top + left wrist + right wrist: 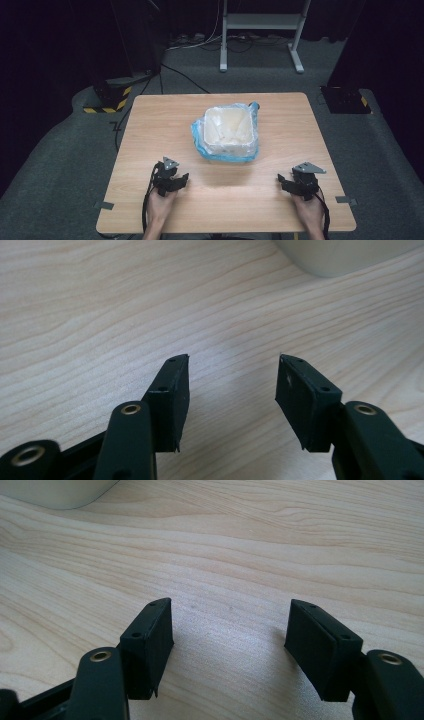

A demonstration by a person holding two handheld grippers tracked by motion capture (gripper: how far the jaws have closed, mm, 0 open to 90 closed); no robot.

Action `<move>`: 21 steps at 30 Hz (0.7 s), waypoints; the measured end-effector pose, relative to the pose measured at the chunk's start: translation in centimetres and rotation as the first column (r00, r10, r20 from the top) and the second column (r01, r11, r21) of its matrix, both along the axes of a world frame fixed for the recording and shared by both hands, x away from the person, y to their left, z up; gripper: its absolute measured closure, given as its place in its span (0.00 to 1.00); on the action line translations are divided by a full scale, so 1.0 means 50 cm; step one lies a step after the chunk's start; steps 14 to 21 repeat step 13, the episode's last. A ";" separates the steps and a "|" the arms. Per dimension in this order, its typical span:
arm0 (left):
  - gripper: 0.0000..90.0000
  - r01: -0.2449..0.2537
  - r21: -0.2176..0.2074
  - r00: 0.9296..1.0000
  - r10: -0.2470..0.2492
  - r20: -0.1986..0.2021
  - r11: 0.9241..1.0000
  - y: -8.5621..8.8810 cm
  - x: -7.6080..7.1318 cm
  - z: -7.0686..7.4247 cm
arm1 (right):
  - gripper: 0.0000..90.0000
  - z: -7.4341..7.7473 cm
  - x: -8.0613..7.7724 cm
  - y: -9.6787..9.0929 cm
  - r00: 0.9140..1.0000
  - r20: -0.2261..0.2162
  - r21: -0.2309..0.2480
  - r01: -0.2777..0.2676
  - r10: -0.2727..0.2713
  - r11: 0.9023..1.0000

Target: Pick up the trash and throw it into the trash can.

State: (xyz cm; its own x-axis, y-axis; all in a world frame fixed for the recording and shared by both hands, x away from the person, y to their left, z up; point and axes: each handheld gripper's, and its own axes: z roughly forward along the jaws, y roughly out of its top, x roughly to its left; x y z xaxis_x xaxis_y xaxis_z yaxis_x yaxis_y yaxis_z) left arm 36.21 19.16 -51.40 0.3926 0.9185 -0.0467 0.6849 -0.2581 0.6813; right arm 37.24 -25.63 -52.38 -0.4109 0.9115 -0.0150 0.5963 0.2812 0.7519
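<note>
A white square bin [228, 131] lined with a pale blue plastic bag [199, 140] stands in the middle of the wooden table [165, 120]. My left gripper [181, 178] rests low near the front left, open, nothing between its jaws. My right gripper [282, 181] rests near the front right, also open and empty. In the left gripper view the gripper [233, 377] points over bare wood, with the bin's base [345, 255] at the top right. In the right gripper view the gripper [230, 620] has the bin's base [60, 492] at the top left.
Grey tape tabs [104, 205] sit at the table's front corners. Beyond the table, a white stand's legs [260, 22] and cables lie on the grey carpet; a black-and-yellow striped base [107, 102] stands at the back left.
</note>
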 end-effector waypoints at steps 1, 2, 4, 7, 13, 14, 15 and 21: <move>0.52 -0.008 -0.006 1.000 0.008 0.011 1.000 0.002 0.001 -0.004 | 0.39 0.000 0.000 0.000 1.000 0.000 0.000 0.000 0.000 1.000; 0.51 -0.008 -0.006 1.000 0.008 0.011 1.000 0.002 0.001 -0.004 | 0.39 0.000 0.000 0.000 1.000 0.000 0.000 0.000 0.000 1.000; 0.51 -0.025 -0.025 0.999 0.026 0.021 0.999 0.006 0.006 -0.007 | 0.39 0.000 0.000 0.000 1.000 0.000 0.000 0.000 0.000 1.000; 0.47 -0.010 0.004 0.998 0.010 0.060 1.000 -0.001 0.004 -0.015 | 0.39 0.000 0.000 0.000 1.000 0.000 0.000 0.000 0.000 1.000; 0.40 -0.005 0.000 0.994 0.005 0.111 1.000 -0.002 0.000 -0.026 | 0.38 0.000 0.000 0.000 1.000 0.000 0.000 0.000 0.000 1.000; 0.40 -0.005 0.000 0.994 0.005 0.111 1.000 -0.002 0.000 -0.026 | 0.38 0.000 0.000 0.000 1.000 0.000 0.000 0.000 0.000 1.000; 0.40 -0.005 0.000 0.994 0.005 0.111 1.000 -0.002 0.000 -0.026 | 0.38 0.000 0.000 0.000 1.000 0.000 0.000 0.000 0.000 1.000; 0.40 -0.005 0.000 0.994 0.005 0.111 1.000 -0.002 0.000 -0.026 | 0.38 0.000 0.000 0.000 1.000 0.000 0.000 0.000 0.000 1.000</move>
